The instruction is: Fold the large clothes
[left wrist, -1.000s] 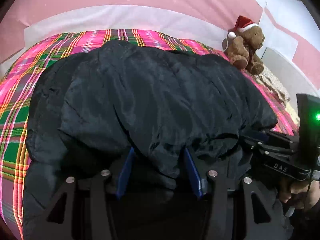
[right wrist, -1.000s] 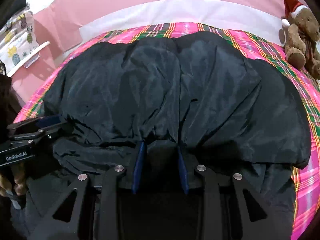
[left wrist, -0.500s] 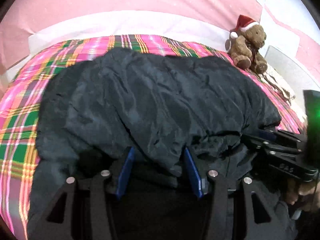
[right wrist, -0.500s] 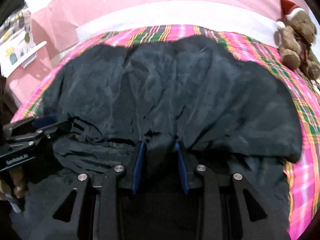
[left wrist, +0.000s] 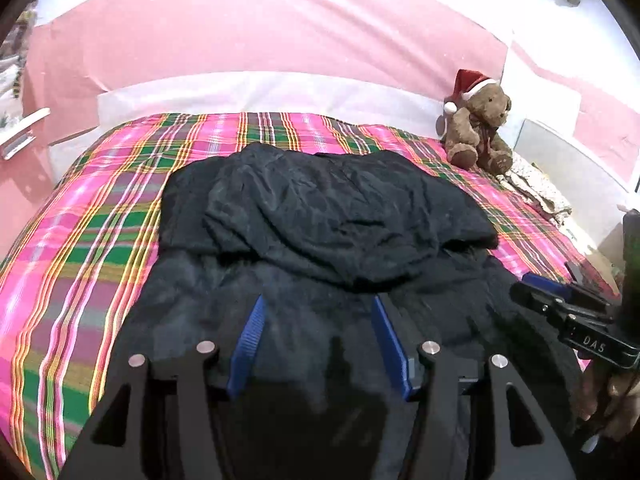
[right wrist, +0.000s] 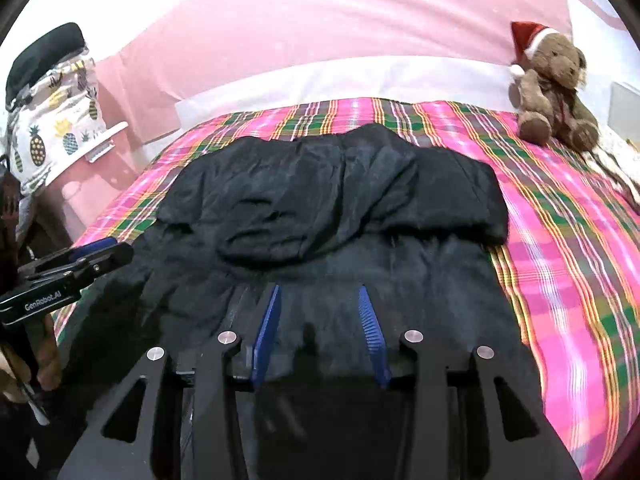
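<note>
A large black jacket [left wrist: 340, 216] lies on the plaid bed, its far part folded toward me over the near part; it shows the same way in the right wrist view as the jacket [right wrist: 332, 200]. My left gripper [left wrist: 318, 312] hovers over the near half, just short of the fold's edge. Its jaws are opening and the blue pads press on nothing. My right gripper [right wrist: 319, 300] stands likewise, jaws opening, with only loose fabric below them. Each gripper also appears in the other's view: the right gripper [left wrist: 560, 304] and the left gripper [right wrist: 80, 260], each held by a hand.
A pink and green plaid bedspread [left wrist: 100, 248] covers the bed. A brown teddy bear with a Santa hat [left wrist: 476, 124] sits at the far right corner beside a patterned cloth [left wrist: 536, 192]. A pineapple-print bag [right wrist: 52, 120] stands left of the bed. A pink wall lies behind.
Both grippers let go of the folded edge that they held and drew back and upward. The fold now rests on the jacket's near half, ahead of the fingertips.
</note>
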A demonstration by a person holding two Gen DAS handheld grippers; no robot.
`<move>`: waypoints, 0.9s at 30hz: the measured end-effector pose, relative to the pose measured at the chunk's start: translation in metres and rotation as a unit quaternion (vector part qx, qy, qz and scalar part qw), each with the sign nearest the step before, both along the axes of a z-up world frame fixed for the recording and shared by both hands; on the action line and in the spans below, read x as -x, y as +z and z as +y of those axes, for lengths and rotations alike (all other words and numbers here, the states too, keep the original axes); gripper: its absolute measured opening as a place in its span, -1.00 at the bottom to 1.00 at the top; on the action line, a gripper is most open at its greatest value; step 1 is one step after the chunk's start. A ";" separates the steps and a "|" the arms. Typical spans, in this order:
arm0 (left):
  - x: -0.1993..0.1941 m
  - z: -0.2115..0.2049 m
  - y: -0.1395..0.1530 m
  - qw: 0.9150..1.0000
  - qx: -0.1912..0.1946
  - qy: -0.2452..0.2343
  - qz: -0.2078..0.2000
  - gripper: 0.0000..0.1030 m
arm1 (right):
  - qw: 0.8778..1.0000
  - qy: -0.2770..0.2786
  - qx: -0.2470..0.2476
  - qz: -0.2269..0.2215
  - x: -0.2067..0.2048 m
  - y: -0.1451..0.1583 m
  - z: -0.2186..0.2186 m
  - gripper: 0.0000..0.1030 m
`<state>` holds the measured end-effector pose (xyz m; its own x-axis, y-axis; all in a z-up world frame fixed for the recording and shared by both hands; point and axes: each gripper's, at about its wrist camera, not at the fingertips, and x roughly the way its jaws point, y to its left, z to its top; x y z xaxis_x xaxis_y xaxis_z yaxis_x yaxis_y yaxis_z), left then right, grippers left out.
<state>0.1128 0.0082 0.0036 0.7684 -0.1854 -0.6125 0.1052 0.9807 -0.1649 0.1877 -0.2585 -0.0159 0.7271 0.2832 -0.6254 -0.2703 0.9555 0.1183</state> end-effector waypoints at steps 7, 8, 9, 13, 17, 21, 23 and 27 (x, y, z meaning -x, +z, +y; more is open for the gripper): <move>0.054 0.003 -0.009 1.000 -0.005 0.015 0.003 0.12 | 1.000 -0.006 -0.007 0.004 0.056 -0.008 -0.009 -0.16; 0.062 0.002 -0.010 1.000 -0.005 0.018 0.004 0.12 | 1.000 -0.005 -0.003 0.005 0.060 -0.010 -0.009 -0.15; 0.068 0.002 -0.012 1.000 -0.007 0.020 0.005 0.12 | 1.000 -0.004 -0.001 0.007 0.067 -0.012 -0.009 -0.14; 0.090 0.005 -0.015 1.000 -0.009 0.024 0.004 0.12 | 1.000 -0.006 -0.003 0.014 0.087 -0.021 -0.013 -0.02; 0.106 0.007 -0.018 0.999 -0.016 0.030 0.004 0.15 | 1.000 -0.015 -0.003 0.017 0.099 -0.025 -0.021 -0.01; 0.115 0.014 -0.022 0.999 -0.018 0.038 0.007 0.19 | 0.999 -0.030 -0.009 0.022 0.102 -0.030 -0.033 0.00; 0.117 0.019 -0.024 0.999 -0.019 0.043 0.010 0.20 | 0.999 -0.040 -0.013 0.026 0.102 -0.033 -0.041 0.00; 0.121 0.032 -0.027 0.998 -0.029 0.061 0.007 0.24 | 0.998 -0.058 -0.018 0.026 0.102 -0.036 -0.058 0.01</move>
